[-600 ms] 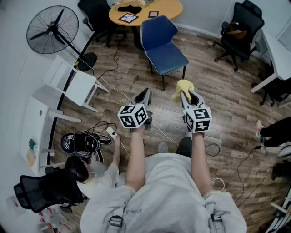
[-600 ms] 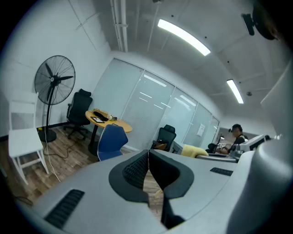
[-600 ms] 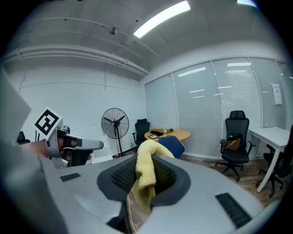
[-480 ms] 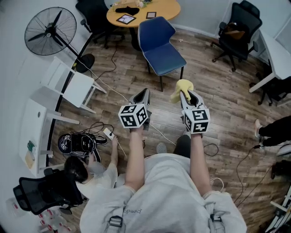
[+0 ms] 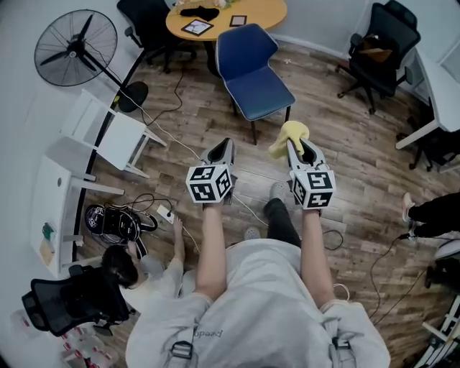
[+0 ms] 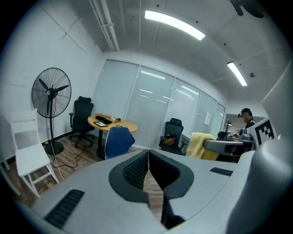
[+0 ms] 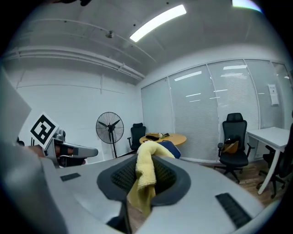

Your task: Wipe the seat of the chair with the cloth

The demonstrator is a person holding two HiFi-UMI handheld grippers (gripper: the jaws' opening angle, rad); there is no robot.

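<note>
The yellow cloth is pinched in the closed jaws of the right gripper, drooping from their tips. The blue chair stands ahead of both grippers, well apart. Beside it, the left gripper is closed and empty. Beyond the chair is a round table, bearing perhaps a tablet.

Looks steeply down from the head; rides close behind left tool and right tool, facing nearly level; shares blue chair and fan.

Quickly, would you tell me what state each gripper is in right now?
Left gripper: closed, nothing between its jaws.
Right gripper: closed on the yellow cloth.
</note>
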